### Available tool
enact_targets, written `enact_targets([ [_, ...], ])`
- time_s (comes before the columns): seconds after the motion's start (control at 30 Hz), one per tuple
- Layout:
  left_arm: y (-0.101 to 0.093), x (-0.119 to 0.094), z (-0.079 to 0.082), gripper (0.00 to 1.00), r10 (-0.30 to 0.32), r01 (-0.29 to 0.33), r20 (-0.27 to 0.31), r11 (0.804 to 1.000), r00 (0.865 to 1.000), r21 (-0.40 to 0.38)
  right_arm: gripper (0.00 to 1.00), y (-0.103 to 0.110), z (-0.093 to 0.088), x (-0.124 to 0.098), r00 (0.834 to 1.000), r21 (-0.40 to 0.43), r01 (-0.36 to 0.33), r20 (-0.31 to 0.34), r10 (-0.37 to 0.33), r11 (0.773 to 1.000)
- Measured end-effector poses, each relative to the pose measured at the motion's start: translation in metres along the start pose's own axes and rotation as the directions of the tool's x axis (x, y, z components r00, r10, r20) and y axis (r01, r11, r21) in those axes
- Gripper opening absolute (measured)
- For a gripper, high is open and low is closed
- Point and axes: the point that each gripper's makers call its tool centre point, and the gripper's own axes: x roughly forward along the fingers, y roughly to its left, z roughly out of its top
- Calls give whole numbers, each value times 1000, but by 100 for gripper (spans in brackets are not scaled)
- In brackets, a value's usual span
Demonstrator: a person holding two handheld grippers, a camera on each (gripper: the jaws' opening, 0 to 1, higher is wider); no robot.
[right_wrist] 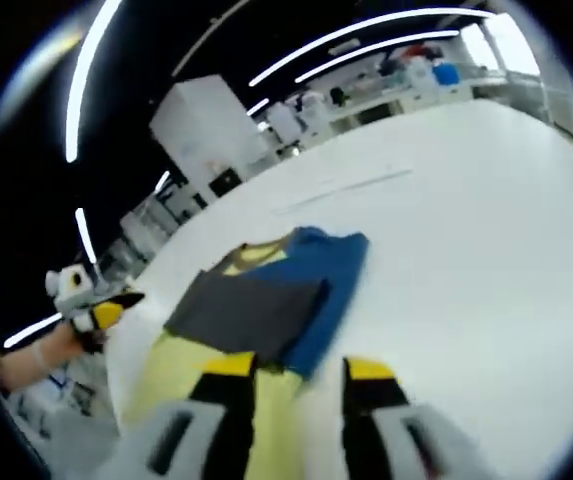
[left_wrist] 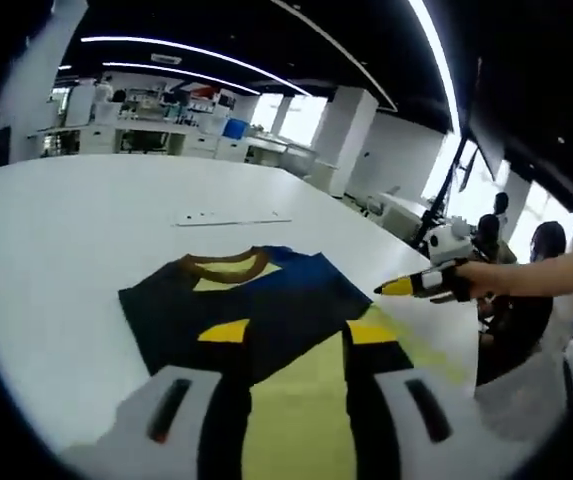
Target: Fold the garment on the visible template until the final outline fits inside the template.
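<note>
Blue folded garment (left_wrist: 251, 305) on yellow template (left_wrist: 296, 420)

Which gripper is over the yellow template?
The left gripper: its jaws stand over the yellow template. The right gripper hangs off beside the garment.

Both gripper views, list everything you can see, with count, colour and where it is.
Garment: one, dark grey and blue with a brown collar, folded, lying on the template's far end.
Template: one, yellow, flat on the table, running from the garment toward the grippers.
Table: one, white, under everything.
Strip: one, thin and pale, on the table beyond the garment.
Benches: several, white, along the far wall.
People: at least two, seated past the table edge.
Left gripper: black jaws with yellow tips, open, over the template.
Right gripper: same colours, open, over the template's near end.
</note>
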Motion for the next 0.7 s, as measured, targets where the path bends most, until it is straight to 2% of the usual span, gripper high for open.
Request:
enact_targets([
  [0.23, 17, -30, -14, 32, 69, -69, 5, 997, 998, -44, 19, 0, 0, 23, 1000, 82, 8, -28, -6, 997],
  [0.43, 26, -47, -24, 32, 114, -113, 13, 990, 993, -83, 0, -2, -1, 31, 998, 93, 37, -50, -32, 995],
  [0.7, 38, -52, -39, 32, 149, -148, -2, 982, 989, -119, 0, -11, 9, 33, 997, 25, 77, -33, -76, 997],
])
